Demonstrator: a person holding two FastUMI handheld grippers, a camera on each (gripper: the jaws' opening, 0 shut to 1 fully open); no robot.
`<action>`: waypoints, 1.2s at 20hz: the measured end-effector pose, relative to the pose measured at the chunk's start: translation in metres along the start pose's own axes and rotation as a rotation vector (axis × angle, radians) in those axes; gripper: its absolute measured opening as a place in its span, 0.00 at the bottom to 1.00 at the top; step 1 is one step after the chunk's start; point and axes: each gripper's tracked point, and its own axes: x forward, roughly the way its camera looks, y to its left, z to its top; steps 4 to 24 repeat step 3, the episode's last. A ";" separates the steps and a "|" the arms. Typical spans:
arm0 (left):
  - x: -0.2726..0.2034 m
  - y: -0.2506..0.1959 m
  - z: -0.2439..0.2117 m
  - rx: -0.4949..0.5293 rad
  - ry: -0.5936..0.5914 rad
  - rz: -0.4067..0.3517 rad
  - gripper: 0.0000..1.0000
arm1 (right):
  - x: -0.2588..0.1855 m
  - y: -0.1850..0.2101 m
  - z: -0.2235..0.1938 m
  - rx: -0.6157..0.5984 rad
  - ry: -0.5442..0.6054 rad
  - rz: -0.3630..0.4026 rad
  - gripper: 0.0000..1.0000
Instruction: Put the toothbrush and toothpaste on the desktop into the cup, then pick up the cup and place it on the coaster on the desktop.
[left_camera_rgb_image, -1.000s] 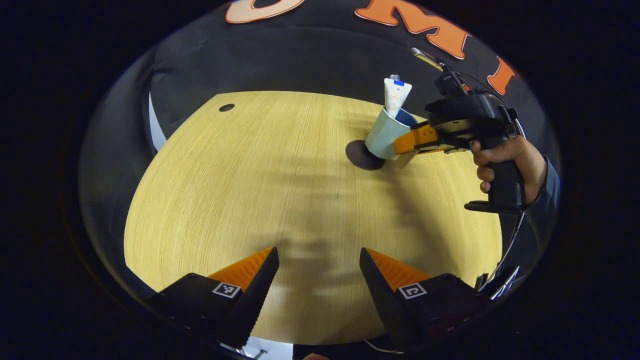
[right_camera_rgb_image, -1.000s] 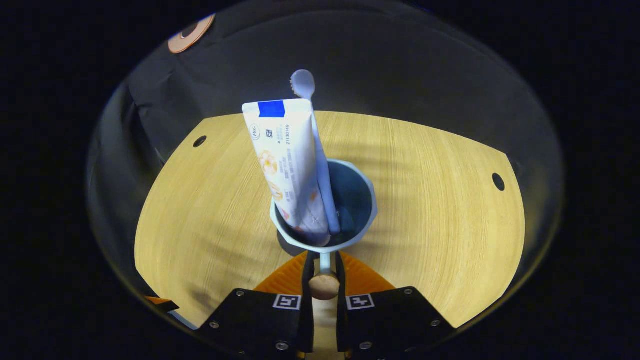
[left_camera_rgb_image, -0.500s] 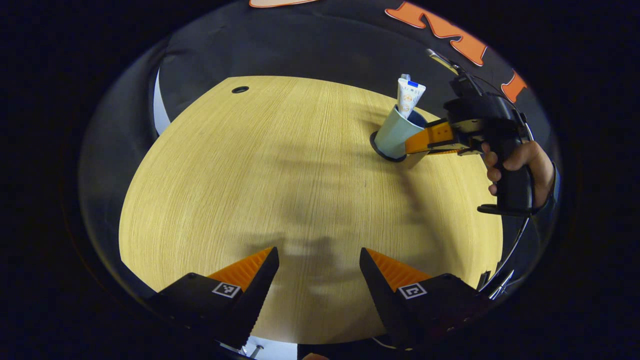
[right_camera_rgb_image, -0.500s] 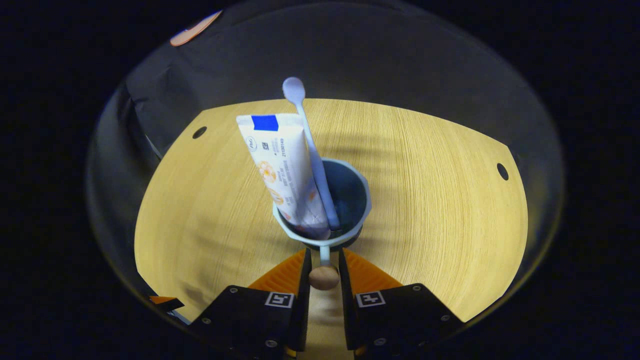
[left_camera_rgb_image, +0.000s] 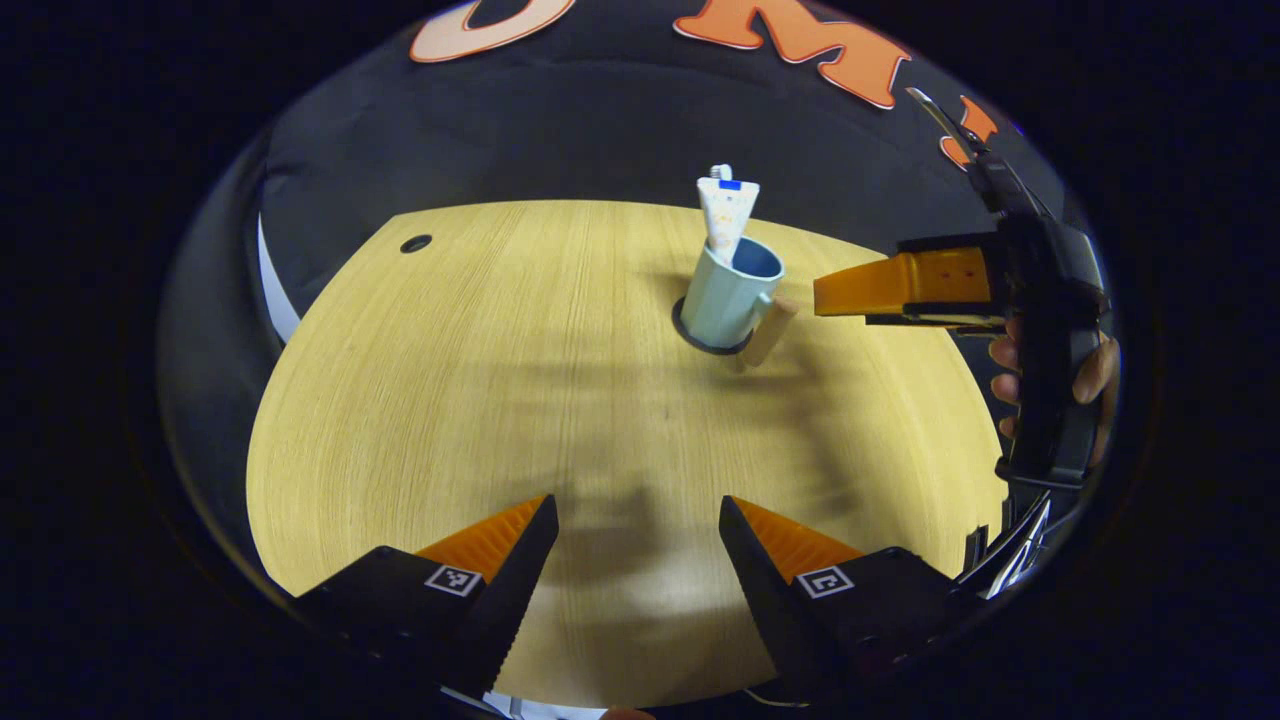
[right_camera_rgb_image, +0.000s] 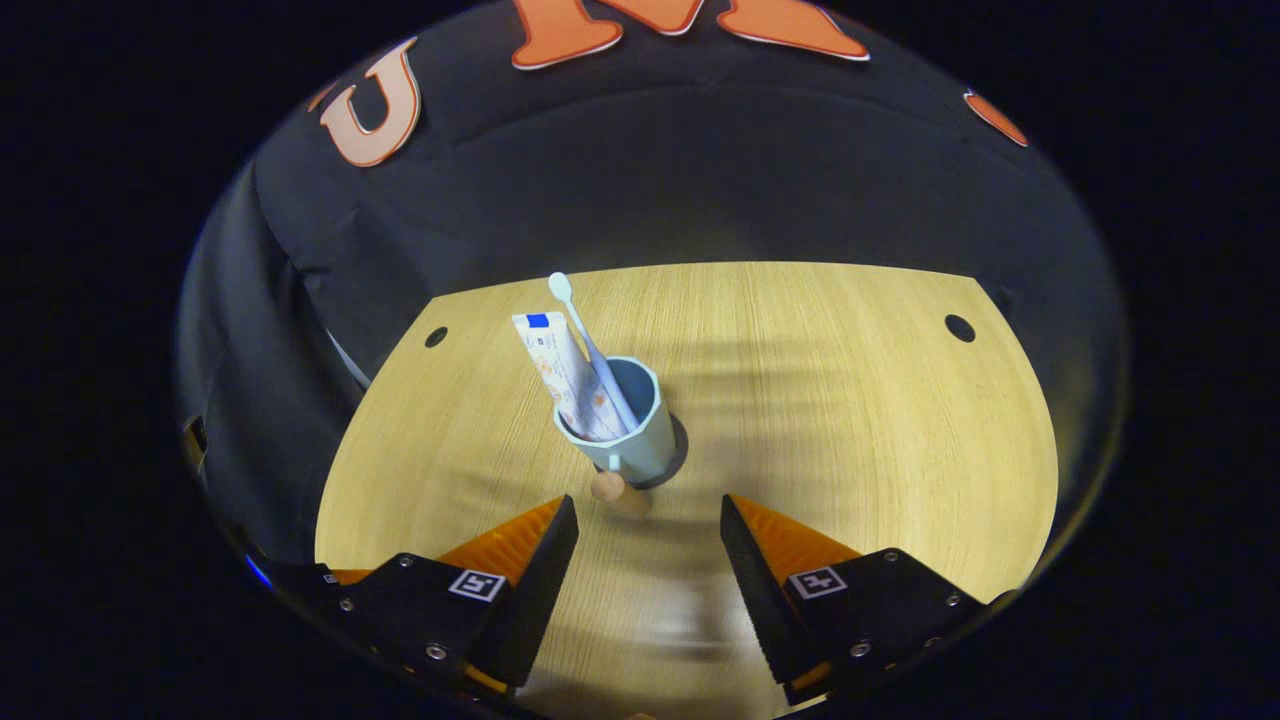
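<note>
The pale blue cup (left_camera_rgb_image: 727, 294) (right_camera_rgb_image: 634, 430) stands upright on the dark round coaster (left_camera_rgb_image: 700, 337) (right_camera_rgb_image: 675, 452) on the wooden desktop (left_camera_rgb_image: 500, 400). The white toothpaste tube (left_camera_rgb_image: 727, 212) (right_camera_rgb_image: 567, 372) and the light blue toothbrush (right_camera_rgb_image: 590, 345) lean inside it. The cup's wooden handle (left_camera_rgb_image: 768, 332) (right_camera_rgb_image: 606, 487) points toward the right gripper. My right gripper (right_camera_rgb_image: 648, 510) is open and drawn back from the cup, nothing between its fingers; in the left gripper view its orange finger (left_camera_rgb_image: 900, 285) hovers right of the cup, held by a hand (left_camera_rgb_image: 1085, 375). My left gripper (left_camera_rgb_image: 638, 520) is open over bare desk near the front.
Round cable holes mark the desktop's far corners (right_camera_rgb_image: 436, 337) (right_camera_rgb_image: 959, 328) (left_camera_rgb_image: 415, 243). The black cloth wall rises behind the far edge. Bare wood lies between both grippers and the cup.
The right gripper set the cup down on the coaster, opened off its handle and pulled back. The left gripper stayed open near the front edge.
</note>
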 end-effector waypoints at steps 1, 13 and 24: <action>-0.003 -0.003 0.003 0.012 -0.017 0.005 0.98 | -0.011 -0.010 0.002 0.003 -0.041 -0.010 0.90; -0.005 -0.016 0.019 0.029 -0.079 0.019 0.98 | -0.031 -0.030 0.006 -0.002 -0.122 -0.035 0.92; -0.005 -0.016 0.019 0.029 -0.079 0.019 0.98 | -0.031 -0.030 0.006 -0.002 -0.122 -0.035 0.92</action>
